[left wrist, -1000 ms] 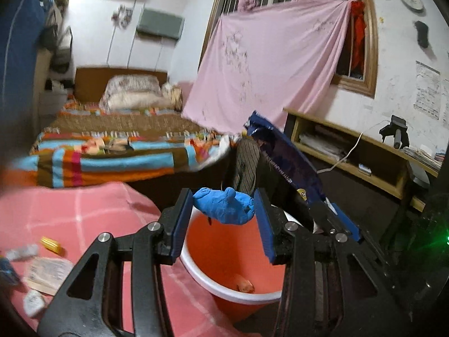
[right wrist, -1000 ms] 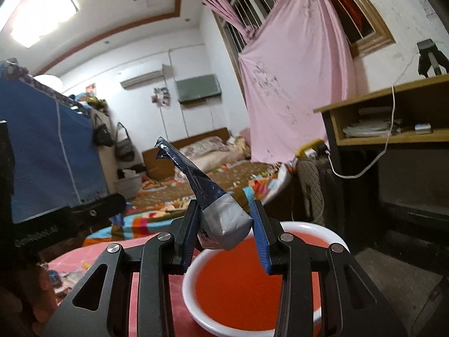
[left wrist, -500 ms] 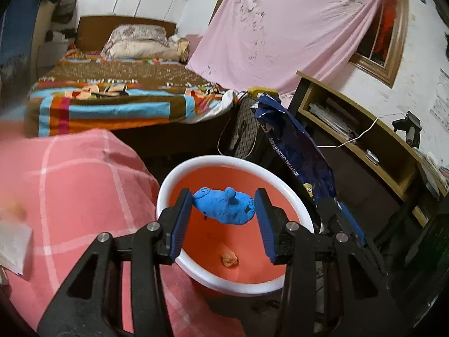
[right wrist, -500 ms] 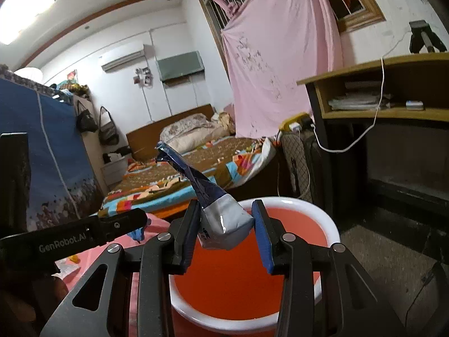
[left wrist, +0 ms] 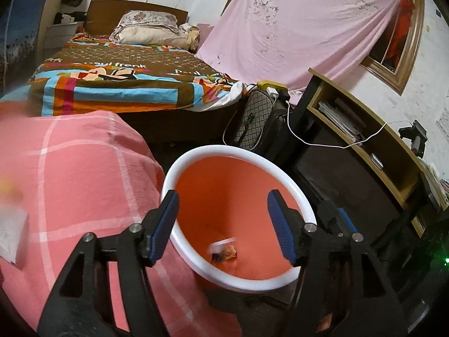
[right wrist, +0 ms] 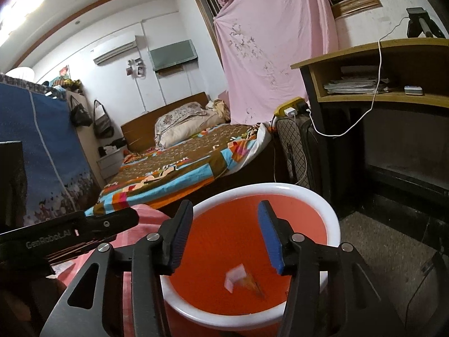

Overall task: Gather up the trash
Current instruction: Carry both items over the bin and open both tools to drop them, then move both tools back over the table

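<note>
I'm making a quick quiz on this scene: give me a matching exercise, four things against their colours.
Things:
1. bin rim
2. bin inside wall
3. cloth hung over the window
4. left gripper finger pads

Colours:
a. pink
b. blue
c. white
d. orange

Pairs: 1-c, 2-d, 3-a, 4-b

Both wrist views above bin [left wrist: 238, 282]

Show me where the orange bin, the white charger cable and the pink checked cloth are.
orange bin [left wrist: 196, 151]: left wrist view, far white rim.
white charger cable [left wrist: 322, 143]: left wrist view, sagging middle stretch.
pink checked cloth [left wrist: 84, 168]: left wrist view, bare middle.
</note>
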